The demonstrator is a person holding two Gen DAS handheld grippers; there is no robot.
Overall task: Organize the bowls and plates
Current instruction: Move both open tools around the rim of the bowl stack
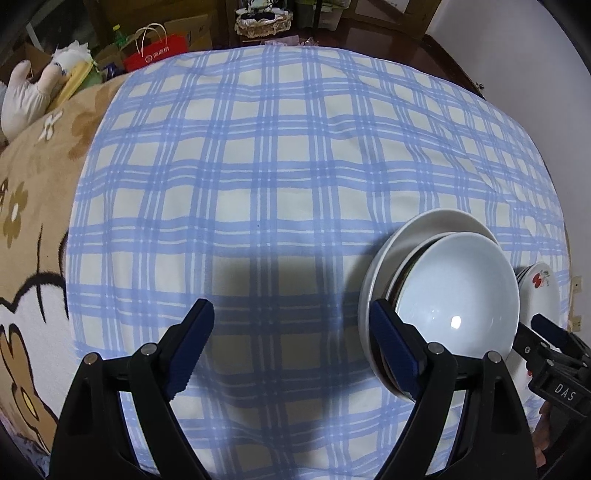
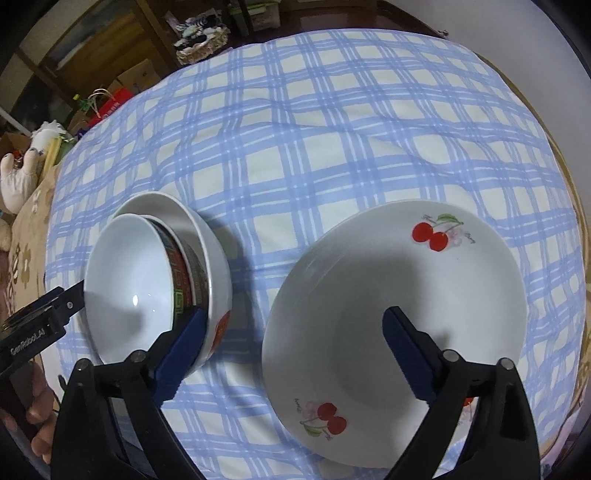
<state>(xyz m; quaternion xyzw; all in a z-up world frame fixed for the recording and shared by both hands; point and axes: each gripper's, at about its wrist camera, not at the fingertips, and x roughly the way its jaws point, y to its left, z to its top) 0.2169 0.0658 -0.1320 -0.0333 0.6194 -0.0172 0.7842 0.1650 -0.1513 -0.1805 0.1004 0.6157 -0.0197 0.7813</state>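
Three nested bowls [image 1: 454,291] sit on the blue checked cloth: a plain white bowl [image 2: 129,280] tilted inside a patterned one, inside a larger white one. My left gripper [image 1: 291,343] is open over bare cloth, its right finger at the stack's left edge. To the right lies a white cherry-print plate [image 2: 369,295] on top of another plate, also in the left wrist view as a plate edge [image 1: 543,288]. My right gripper [image 2: 295,350] is open; its left finger stands by the bowl stack and its right finger hangs over the plate. Neither gripper holds anything.
The checked cloth [image 1: 277,166] covers a round dark table with a brown flowered blanket [image 1: 33,206] on the left. Beyond the far edge are a woven basket [image 1: 264,22], a red paper bag [image 1: 159,51], boxes and a plush toy [image 1: 26,96]. A hand [image 2: 40,424] shows at lower left.
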